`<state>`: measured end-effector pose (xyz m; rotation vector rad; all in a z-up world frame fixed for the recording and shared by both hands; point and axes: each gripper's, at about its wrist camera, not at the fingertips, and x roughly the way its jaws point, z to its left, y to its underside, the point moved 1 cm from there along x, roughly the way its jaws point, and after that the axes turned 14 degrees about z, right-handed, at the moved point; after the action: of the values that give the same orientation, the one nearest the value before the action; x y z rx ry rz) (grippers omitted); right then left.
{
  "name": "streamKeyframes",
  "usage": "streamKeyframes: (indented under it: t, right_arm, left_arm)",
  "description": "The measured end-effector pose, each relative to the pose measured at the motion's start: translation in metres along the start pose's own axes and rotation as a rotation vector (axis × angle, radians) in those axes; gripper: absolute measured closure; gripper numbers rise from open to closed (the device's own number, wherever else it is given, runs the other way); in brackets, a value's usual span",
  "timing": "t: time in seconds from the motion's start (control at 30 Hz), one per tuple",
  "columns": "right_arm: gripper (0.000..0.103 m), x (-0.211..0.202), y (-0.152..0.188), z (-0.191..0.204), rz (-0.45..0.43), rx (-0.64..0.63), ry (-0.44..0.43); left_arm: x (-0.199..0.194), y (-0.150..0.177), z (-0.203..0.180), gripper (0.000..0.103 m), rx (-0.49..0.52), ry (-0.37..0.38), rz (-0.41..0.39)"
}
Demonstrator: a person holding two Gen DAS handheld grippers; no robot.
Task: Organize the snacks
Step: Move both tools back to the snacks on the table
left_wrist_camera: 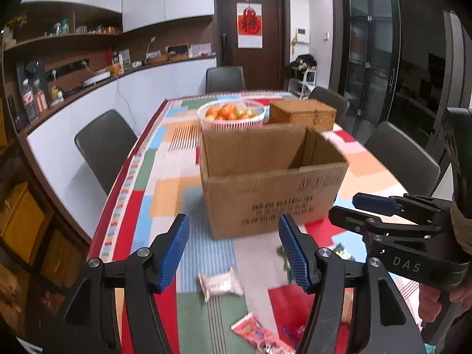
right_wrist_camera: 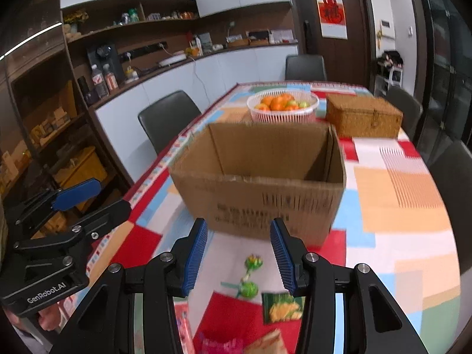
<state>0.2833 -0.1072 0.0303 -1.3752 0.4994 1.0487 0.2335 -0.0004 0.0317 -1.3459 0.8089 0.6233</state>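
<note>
An open cardboard box [left_wrist_camera: 271, 177] [right_wrist_camera: 259, 177] stands on the patchwork tablecloth, its inside hidden from here. My left gripper [left_wrist_camera: 234, 253] is open and empty above a white snack packet [left_wrist_camera: 219, 286] and a red wrapper [left_wrist_camera: 259, 334]. My right gripper [right_wrist_camera: 237, 255] is open and empty above two green wrapped candies [right_wrist_camera: 249, 277] and a green snack packet [right_wrist_camera: 281, 306]. A pink wrapper [right_wrist_camera: 218, 345] lies at the near edge. The right gripper also shows in the left wrist view [left_wrist_camera: 365, 206]. The left gripper shows in the right wrist view [right_wrist_camera: 88, 200].
Behind the box stand a white basket of oranges [left_wrist_camera: 231, 115] [right_wrist_camera: 283, 106] and a wicker case [left_wrist_camera: 302, 115] [right_wrist_camera: 364, 116]. Dark chairs [left_wrist_camera: 103, 144] [right_wrist_camera: 168, 118] ring the table [right_wrist_camera: 407, 212]. Shelves and a counter run along the left wall.
</note>
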Motion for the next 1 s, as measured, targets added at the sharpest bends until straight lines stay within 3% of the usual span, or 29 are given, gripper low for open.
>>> streamKeyframes:
  t: [0.43,1.0]
  right_arm:
    - [0.057,0.056,0.056,-0.007,0.196,0.078,-0.014]
    - [0.057,0.108,0.065,-0.009,0.311,0.078,0.047]
  left_arm:
    - [0.043,0.049,0.009,0.035,-0.034,-0.006,0.149]
    - [0.113,0.063,0.03,0.034,-0.077,0.048,0.295]
